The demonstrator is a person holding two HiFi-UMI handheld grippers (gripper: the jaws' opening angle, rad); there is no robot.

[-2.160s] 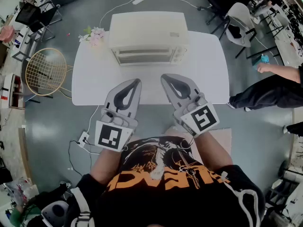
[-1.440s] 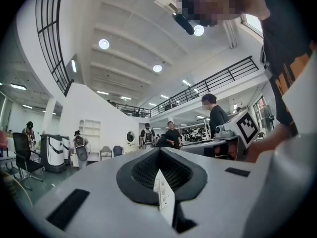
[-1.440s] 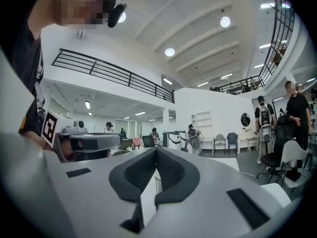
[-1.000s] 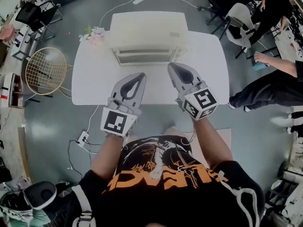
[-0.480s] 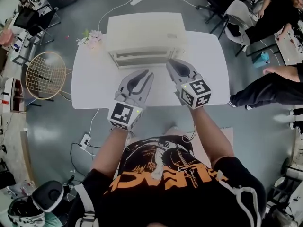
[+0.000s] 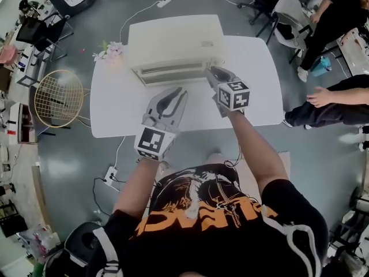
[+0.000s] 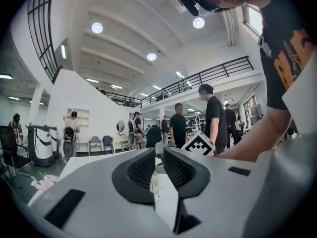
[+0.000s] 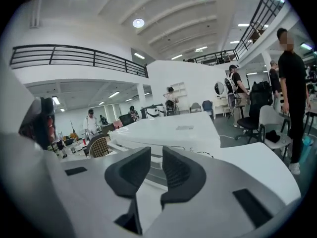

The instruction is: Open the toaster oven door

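A cream toaster oven (image 6: 173,39) stands at the far side of the white table (image 6: 253,91), its door (image 6: 170,74) closed and facing me. My right gripper (image 6: 213,71) is at the right end of the oven's front, close to the door. In the right gripper view its jaws (image 8: 156,165) are opening, with a gap and nothing between the pads, and the oven (image 8: 173,130) lies just ahead. My left gripper (image 6: 180,91) hovers over the table short of the door, shut and holding nothing. In the left gripper view, the left gripper (image 7: 159,152) points upward, away from the oven.
A pink flower bunch (image 6: 109,51) lies at the oven's left corner. A round wire chair (image 6: 55,97) stands left of the table. A power strip (image 6: 109,175) and cables lie on the floor. Chairs and seated people (image 6: 323,103) are at the right.
Both grippers have moved forward over the table toward the oven. The right one has travelled farthest and now sits at the right end of the oven's front.
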